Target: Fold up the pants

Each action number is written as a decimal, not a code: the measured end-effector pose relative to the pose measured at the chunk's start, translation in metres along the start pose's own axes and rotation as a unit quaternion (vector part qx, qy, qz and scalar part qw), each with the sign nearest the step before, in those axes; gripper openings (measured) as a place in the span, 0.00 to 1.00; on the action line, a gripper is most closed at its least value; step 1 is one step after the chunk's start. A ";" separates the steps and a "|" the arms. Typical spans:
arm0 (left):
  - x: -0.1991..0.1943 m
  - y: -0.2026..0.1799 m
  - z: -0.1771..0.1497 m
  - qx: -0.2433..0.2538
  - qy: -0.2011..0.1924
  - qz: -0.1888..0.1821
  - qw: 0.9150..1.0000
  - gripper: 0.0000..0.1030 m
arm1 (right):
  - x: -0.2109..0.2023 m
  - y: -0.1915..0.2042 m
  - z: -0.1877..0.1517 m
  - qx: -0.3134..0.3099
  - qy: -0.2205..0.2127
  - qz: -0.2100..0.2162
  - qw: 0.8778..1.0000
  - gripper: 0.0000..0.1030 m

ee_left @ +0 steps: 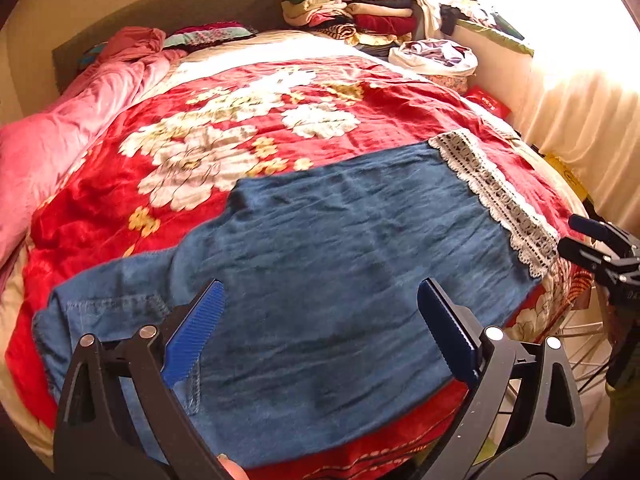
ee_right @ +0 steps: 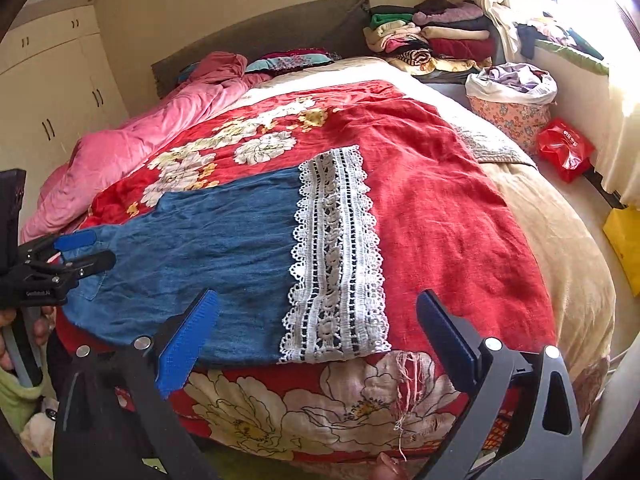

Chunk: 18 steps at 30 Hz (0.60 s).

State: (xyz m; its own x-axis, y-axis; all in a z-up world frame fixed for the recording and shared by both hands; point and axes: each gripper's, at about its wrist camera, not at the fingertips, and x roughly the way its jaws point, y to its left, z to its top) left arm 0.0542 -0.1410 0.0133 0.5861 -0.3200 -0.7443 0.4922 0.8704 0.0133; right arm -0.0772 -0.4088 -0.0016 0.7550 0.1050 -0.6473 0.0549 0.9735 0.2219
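Observation:
Blue denim pants (ee_left: pixel 340 240) lie spread flat on a red flowered blanket (ee_left: pixel 240 120) near the bed's front edge. Their white lace hem (ee_left: pixel 496 200) is at the right end and the pocketed waist part at the left. My left gripper (ee_left: pixel 320 284) hovers open over the middle of the pants, nothing between its blue pads. In the right wrist view the pants (ee_right: pixel 224 240) and lace hem (ee_right: pixel 336 256) lie ahead. My right gripper (ee_right: pixel 318 294) stands open above the hem end, holding nothing. The left gripper (ee_right: pixel 86 248) shows at the left edge there, and the right gripper (ee_left: pixel 576 236) at the right edge of the left view.
A pink duvet (ee_right: pixel 140 140) is bunched along the bed's left side. Stacked folded clothes (ee_right: pixel 436 40) sit at the head of the bed. A flowered basket of laundry (ee_right: pixel 512 100), a red bag (ee_right: pixel 564 148) and a yellow bag (ee_right: pixel 624 240) stand at the right by the curtain.

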 end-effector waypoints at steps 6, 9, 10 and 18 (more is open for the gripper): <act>0.017 -0.019 0.026 0.019 0.005 -0.028 0.999 0.88 | 0.003 -0.007 -0.005 0.010 0.009 -0.004 1.000 0.96; 0.028 -0.027 0.040 0.028 0.009 -0.039 0.999 0.88 | 0.005 -0.009 -0.007 0.012 0.013 -0.002 1.000 0.96; 0.033 -0.029 0.045 0.030 0.011 -0.042 0.999 0.88 | 0.006 -0.010 -0.007 0.013 0.014 -0.002 1.000 0.96; 0.070 -0.044 0.075 0.079 0.018 -0.034 0.996 0.88 | 0.016 -0.013 -0.013 0.031 0.034 0.004 0.999 0.96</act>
State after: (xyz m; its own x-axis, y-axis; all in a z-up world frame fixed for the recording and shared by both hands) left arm 0.1217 -0.2301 0.0105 0.5261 -0.3611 -0.7699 0.6275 0.7759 0.0650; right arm -0.0743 -0.4173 -0.0242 0.7100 0.1284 -0.6924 0.0911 0.9582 0.2712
